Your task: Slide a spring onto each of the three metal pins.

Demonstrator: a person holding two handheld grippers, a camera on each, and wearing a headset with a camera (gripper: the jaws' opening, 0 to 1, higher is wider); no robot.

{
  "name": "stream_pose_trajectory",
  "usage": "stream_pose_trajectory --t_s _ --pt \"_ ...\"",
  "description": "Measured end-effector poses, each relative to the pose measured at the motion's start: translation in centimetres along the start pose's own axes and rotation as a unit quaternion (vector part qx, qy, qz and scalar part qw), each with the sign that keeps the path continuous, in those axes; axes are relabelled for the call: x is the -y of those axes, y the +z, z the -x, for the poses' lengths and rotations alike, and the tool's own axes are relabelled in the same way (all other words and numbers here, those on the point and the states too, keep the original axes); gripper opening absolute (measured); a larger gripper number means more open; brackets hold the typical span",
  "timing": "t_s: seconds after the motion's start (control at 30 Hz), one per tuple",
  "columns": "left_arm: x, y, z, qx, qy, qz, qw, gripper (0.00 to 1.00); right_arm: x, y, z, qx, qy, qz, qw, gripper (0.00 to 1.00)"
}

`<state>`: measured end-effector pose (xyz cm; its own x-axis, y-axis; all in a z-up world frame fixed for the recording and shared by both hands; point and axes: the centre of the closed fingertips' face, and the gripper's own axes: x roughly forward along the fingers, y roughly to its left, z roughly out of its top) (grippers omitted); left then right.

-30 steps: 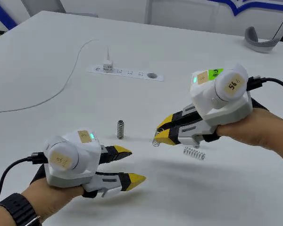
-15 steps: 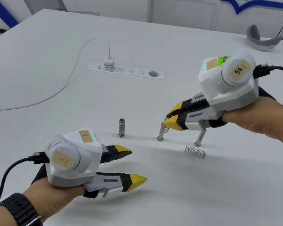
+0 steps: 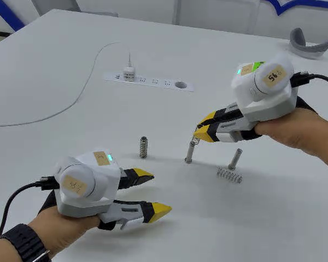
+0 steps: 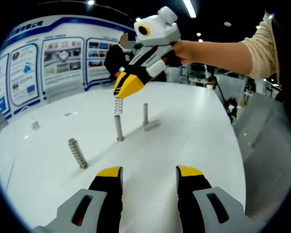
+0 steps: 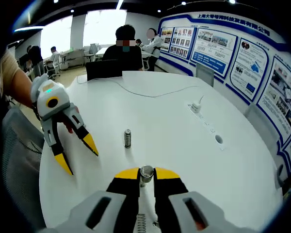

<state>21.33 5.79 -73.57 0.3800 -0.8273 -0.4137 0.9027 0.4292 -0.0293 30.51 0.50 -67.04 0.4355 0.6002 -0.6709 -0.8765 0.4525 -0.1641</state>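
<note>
White table (image 3: 54, 65) across the whole head view. Right tongs (image 3: 199, 131), right of centre, clamped on a spring (image 3: 194, 141) meeting the tip of the middle pin (image 3: 189, 155). Left tongs (image 3: 158, 191), lower left, spread wide and empty. Left pin (image 3: 144, 147) already sprung; right pin (image 3: 235, 159) bare, loose spring (image 3: 229, 175) lying just below it. Best done by holding the coil in line with the upright pin, lowering straight, letting go only once seated.
</note>
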Motion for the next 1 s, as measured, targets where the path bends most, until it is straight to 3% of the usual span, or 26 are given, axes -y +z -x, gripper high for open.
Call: stream_pose_trajectory --t_s 0.43,1.0 --pt "-0.1 -0.2 0.1 -0.002 0.002 -0.001 1.0000 0.43 0.0 -0.2 -1.0 -0.002 0.007 -0.013 0.9999 0.12" --pt "-0.2 -0.3 0.1 -0.005 0.001 -0.002 1.0000 0.42 0.2 -0.4 -1.0 -0.005 0.008 -0.020 0.9998 0.12"
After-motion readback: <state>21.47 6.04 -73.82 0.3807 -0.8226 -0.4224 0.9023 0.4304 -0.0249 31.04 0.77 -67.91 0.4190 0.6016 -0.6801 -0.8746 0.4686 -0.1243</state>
